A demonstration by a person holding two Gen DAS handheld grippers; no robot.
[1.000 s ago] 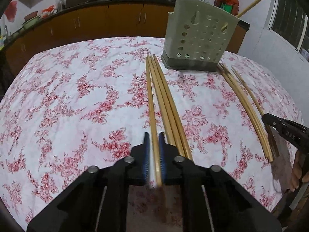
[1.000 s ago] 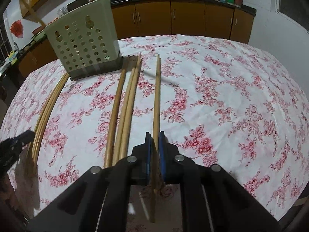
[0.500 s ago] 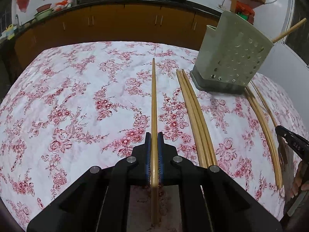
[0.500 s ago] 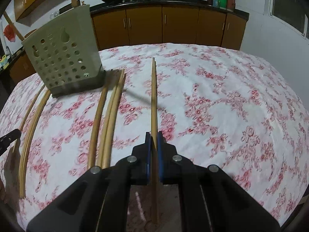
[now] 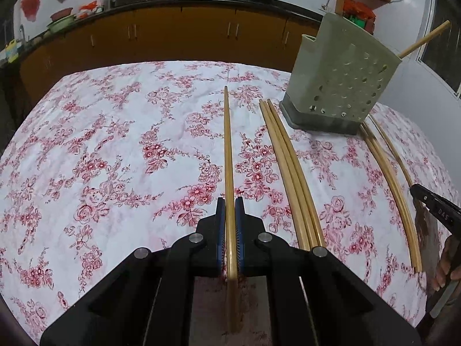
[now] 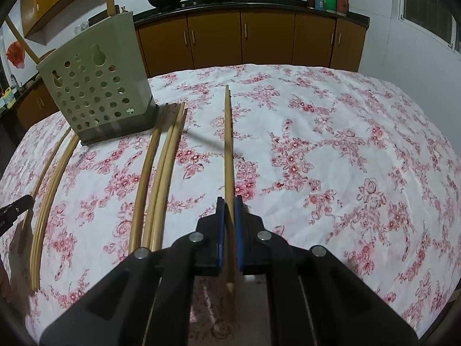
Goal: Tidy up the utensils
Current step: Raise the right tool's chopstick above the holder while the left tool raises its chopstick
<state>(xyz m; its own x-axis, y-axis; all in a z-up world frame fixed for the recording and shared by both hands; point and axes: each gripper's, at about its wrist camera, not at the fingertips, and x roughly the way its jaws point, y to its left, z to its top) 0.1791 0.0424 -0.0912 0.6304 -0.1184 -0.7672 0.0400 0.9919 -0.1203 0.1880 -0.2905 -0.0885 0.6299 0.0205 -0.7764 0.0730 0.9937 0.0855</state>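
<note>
My left gripper [image 5: 229,205] is shut on a wooden chopstick [image 5: 228,155] that points away over the floral tablecloth. My right gripper [image 6: 229,204] is shut on another wooden chopstick [image 6: 229,144], also lifted off the cloth. A perforated grey-green utensil holder [image 5: 341,77] stands at the far right in the left wrist view and at the far left in the right wrist view [image 6: 95,92]; chopsticks stick out of its top. Three loose chopsticks [image 5: 291,170] lie on the cloth beside the holder, and they also show in the right wrist view [image 6: 161,170].
Further chopsticks [image 5: 394,190] lie past the holder, near the other gripper's tip [image 5: 432,204]; they also show at the left of the right wrist view [image 6: 47,201]. Brown kitchen cabinets [image 6: 245,37] with pans on the counter run behind the table.
Both grippers have lifted their chopsticks and swung away from the loose piles. The holder has shifted toward the frame edge and looks nearer in both views.
</note>
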